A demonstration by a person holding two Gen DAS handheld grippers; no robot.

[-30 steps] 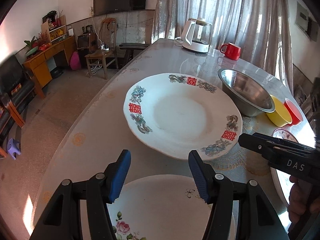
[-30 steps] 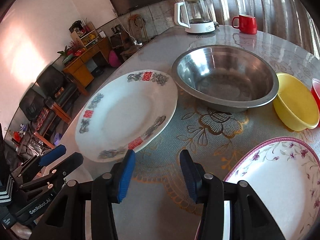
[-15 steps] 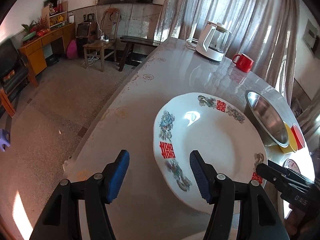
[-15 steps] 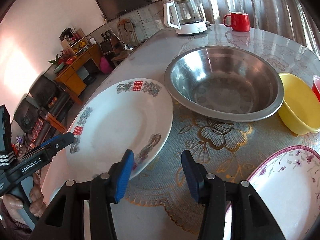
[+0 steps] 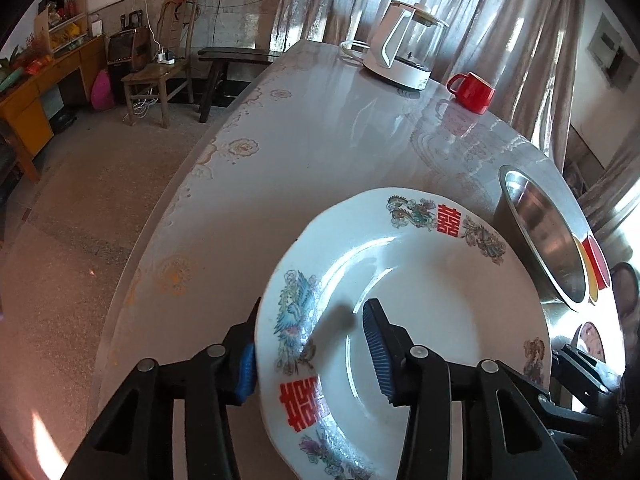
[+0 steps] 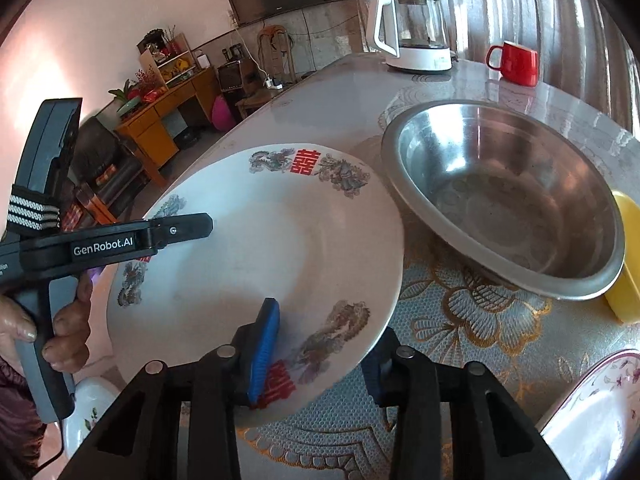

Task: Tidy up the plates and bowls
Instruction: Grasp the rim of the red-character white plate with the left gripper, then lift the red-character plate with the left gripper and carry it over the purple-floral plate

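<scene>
- Plate (image 5: pixel 420 304) with red characters and bird-and-dragon motifs sits tilted near the desk (image 5: pixel 304 128) edge, its rim caught from two opposite sides.
- Left tool (image 5: pixel 308 354) straddles the plate's left rim: one blue pad lies under the outer edge, the other over the inner well. Its jaws are closing, and I cannot tell whether the pads press yet.
- Right tool (image 6: pixel 320 356) straddles the near-right rim in its own view, one blue pad on top of the red character, the other beneath the edge. Its jaws are closing too, and contact is equally unclear.
- The relation that matters: the plate lies straight ahead of both tools, between them, so each rim is already inside a jaw gap. Neither hand needs to reach further; both look equally near.
- Steel bowl (image 6: pixel 504 196) stands just beside the plate's far-right edge, with a yellow bowl (image 6: pixel 624 256) behind it and a floral plate (image 6: pixel 592 412) at the near right.
- Judging from this, a two-sided lift is likely in hand, perhaps toward a stack; an uneven squeeze could let the smooth rim slip or knock the steel bowl.
- Kettle (image 5: pixel 408 52) and red mug (image 5: pixel 472 86) stand well apart at the far end.
</scene>
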